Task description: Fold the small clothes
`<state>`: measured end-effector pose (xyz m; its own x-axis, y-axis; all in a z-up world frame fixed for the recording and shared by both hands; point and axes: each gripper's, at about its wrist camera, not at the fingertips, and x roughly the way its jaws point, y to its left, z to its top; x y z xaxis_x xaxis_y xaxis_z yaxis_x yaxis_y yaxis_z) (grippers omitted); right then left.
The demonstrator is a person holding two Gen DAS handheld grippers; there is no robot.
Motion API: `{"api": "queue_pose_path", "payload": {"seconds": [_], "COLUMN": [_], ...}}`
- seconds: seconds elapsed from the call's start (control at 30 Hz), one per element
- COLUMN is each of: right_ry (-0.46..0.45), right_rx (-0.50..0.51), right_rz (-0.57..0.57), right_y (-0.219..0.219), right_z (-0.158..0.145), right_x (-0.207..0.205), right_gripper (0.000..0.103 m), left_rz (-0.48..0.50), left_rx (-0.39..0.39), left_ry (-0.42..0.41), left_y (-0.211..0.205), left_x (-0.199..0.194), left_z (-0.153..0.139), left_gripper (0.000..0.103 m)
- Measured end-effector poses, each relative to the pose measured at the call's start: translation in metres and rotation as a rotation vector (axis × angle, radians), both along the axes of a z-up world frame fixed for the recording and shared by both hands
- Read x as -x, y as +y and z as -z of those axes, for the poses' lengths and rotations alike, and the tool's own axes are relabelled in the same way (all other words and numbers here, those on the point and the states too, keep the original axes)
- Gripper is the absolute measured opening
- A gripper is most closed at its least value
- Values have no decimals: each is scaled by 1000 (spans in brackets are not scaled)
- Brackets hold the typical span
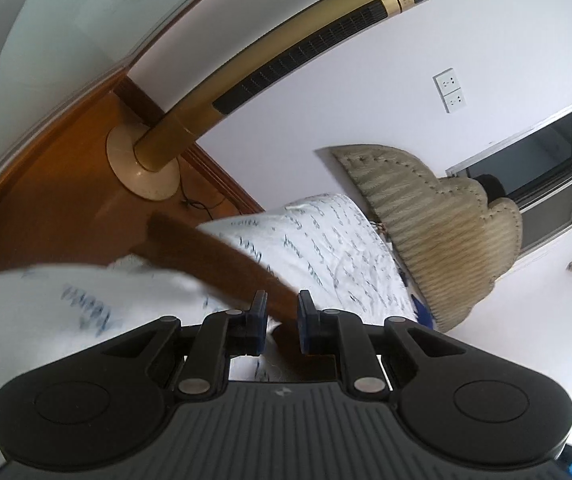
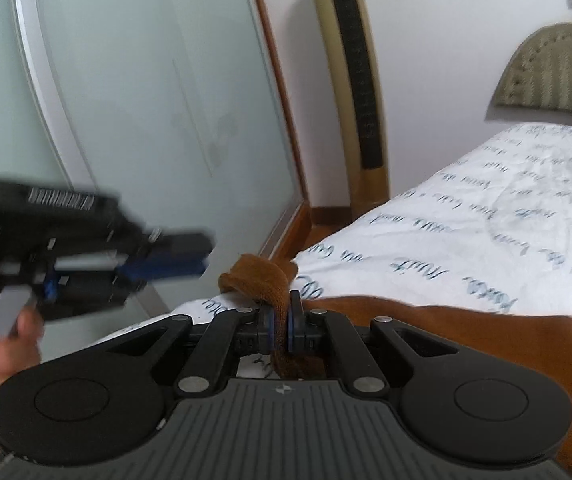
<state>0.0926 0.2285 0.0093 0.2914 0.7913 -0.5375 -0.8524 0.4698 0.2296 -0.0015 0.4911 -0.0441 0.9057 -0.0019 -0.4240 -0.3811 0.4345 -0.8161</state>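
Note:
A small brown knit garment [image 2: 466, 328] lies on the white bed sheet with blue script. My right gripper [image 2: 280, 320] is shut on a bunched edge of the garment [image 2: 260, 276] and lifts it off the sheet. In the left wrist view a stretched brown strip of the garment [image 1: 214, 260] runs from the upper left down between the fingers of my left gripper [image 1: 282, 308]. The left jaws stand apart with a gap on each side of the cloth. The left gripper also shows blurred in the right wrist view [image 2: 166, 260], to the left of the right gripper.
A gold tower fan [image 1: 286, 60] stands on the wooden floor [image 1: 66, 184] beside the bed. A woven beige headboard [image 1: 438, 220] is at the bed's far end. A glass door [image 2: 146, 100] and a window [image 1: 526, 168] border the room.

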Motion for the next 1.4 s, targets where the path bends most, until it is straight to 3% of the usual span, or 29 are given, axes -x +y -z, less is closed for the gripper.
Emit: {"api": "queue_pose_path", "payload": {"seconds": [0.27,0.37,0.47,0.57,0.63,0.73,0.8,0.87,0.97,1.13,1.27,1.4], "right_ry": [-24,27,106,221,277,332,314,215,64,-181,-230,-278], "right_rx": [-136,-193,-217,-169,-102,-42,-47,-35,0,189,335,458], "right_rz": [117,190,290,391,428,478,478,457,321,-16,-201,-271], "right_y": [-68,-115,-166,-214,-239,-268,-283,-281,-250,-145,-72,-33], "right_z": [-41,-52,-43,-19,2,20,12,-9,-35,-51,-35,-6], "right_x": [-5,-9,-12,-13,-13,-11,-7,-6,-9,1,-8,-12], "right_gripper": [8,8,8,11,18,29,34,40,70,66,57,57], "left_rz": [68,120,203,271,313,355,385,413,444,438,415,398], "left_rx": [-29,-57,-104,-188,-258,-379,-465,-524,-510,-451,-398,-367], "left_ry": [8,7,13,31,38,38,46,60,59,77,73,78], "left_y": [-35,-61,-95,-133,-158,-195,-218,-238,-255,-256,-246,-237], "left_x": [-9,-25,-40,-49,-51,-45,-40,-35,-29,-17,-3,3], "left_z": [0,-2,-4,-6,-9,-13,-15,-13,-4,10,18,26], "left_gripper": [15,15,15,15,15,17,21,22,22,22,22,23]}}
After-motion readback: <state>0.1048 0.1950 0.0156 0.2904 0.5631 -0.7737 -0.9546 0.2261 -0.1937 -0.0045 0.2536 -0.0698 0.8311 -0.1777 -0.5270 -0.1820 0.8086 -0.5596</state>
